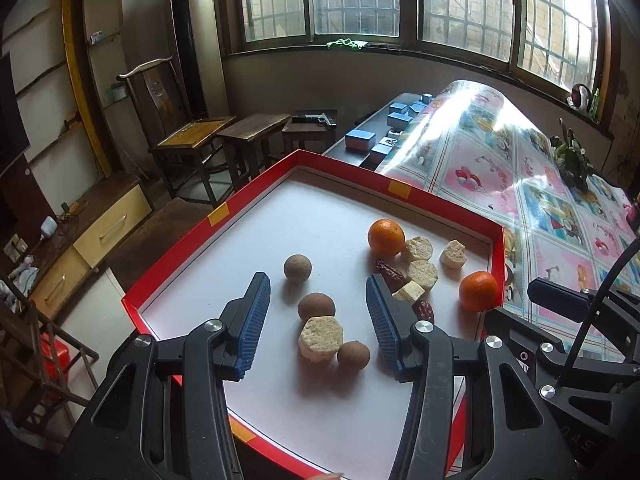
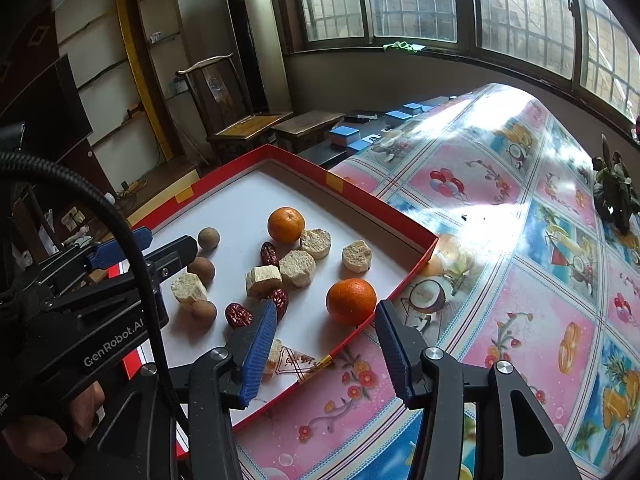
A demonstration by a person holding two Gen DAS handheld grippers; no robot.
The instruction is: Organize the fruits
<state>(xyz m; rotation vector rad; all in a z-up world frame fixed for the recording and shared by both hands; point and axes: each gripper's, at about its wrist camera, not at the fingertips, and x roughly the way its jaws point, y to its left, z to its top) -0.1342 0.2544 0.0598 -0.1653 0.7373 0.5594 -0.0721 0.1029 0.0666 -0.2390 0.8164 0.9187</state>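
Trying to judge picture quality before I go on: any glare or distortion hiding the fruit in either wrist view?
Left wrist view: window glare washes out the tablecloth, fisheye bends the tray rim; fruit sharp. Right wrist view: glare on the tablecloth again, cable blocks the left; near orange clear.

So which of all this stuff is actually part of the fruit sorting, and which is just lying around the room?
Part of the job:
- red tray
- two oranges
- three brown round fruits
- red dates
- pale chunky pieces
- left gripper and right gripper, both open

Just lying about:
- flowery tablecloth
- blue boxes
- wooden stools
- potted plant
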